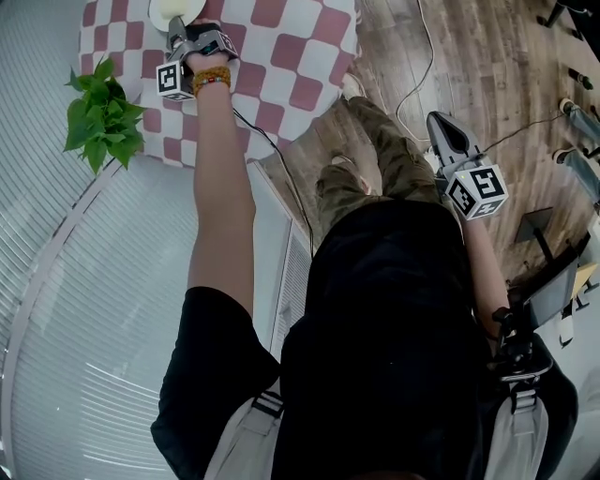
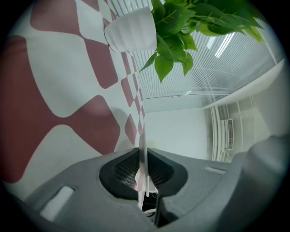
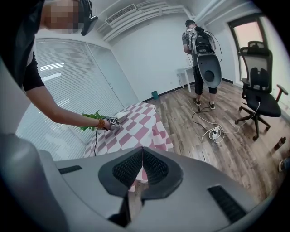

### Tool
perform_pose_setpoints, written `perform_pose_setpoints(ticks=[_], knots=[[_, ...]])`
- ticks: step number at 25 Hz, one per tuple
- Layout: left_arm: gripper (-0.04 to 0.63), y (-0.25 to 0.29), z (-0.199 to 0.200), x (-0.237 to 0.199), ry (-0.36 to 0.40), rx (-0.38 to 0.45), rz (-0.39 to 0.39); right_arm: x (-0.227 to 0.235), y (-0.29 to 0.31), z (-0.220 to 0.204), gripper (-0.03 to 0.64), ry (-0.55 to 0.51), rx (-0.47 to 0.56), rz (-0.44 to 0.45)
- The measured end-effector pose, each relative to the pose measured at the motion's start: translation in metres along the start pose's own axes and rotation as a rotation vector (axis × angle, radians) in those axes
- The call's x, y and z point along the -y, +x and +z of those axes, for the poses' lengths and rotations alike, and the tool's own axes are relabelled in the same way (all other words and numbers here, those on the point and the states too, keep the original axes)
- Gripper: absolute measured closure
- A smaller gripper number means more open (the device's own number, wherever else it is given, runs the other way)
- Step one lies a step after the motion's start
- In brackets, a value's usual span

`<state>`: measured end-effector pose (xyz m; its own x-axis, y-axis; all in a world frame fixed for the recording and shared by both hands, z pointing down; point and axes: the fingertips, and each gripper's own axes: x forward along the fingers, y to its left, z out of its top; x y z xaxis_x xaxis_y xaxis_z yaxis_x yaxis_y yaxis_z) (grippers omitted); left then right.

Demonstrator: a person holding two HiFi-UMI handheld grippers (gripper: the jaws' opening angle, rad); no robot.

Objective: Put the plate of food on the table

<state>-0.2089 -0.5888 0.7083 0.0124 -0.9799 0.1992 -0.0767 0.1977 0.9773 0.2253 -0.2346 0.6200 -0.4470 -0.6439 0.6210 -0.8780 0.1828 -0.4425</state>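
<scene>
The left tongs [image 2: 142,158] are clamped on the rim of the round white plate of food [image 1: 186,9]. It extends forward over the red-and-white checked counter [image 1: 281,56], near the leafy green potted plant [image 1: 98,117]. The right tongs [image 3: 142,152], closed and empty, hang well away from that plant.

No text readable — only square markers.

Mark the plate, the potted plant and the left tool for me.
plate [image 1: 156,16]: head view, on its white rim at the picture's top edge.
potted plant [image 2: 131,29]: left gripper view, on its white pot.
left tool [image 1: 178,28]: head view, midway between its fingertips, at the plate's rim.
</scene>
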Motion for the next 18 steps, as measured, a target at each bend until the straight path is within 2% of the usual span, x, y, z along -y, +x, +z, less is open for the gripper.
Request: perform_pose_setpoints(ticks=[4, 10, 14, 18], knots=[[0.571, 0.001, 0.003, -0.007, 0.009, 0.032, 0.022, 0.004, -0.004, -0.004, 0.606, 0.011, -0.003, -0.002], [0.571, -0.001, 0.003, -0.021, 0.043, 0.044, 0.155, 0.008, -0.008, -0.007, 0.606, -0.002, -0.008, -0.012], [0.571, -0.002, -0.002, -0.031, 0.058, 0.011, 0.235, 0.005, -0.008, -0.008, 0.606, -0.014, -0.009, -0.009], [0.571, -0.002, -0.006, -0.033, 0.066, -0.028, 0.269, 0.005, -0.010, -0.010, 0.606, -0.026, -0.007, -0.014]])
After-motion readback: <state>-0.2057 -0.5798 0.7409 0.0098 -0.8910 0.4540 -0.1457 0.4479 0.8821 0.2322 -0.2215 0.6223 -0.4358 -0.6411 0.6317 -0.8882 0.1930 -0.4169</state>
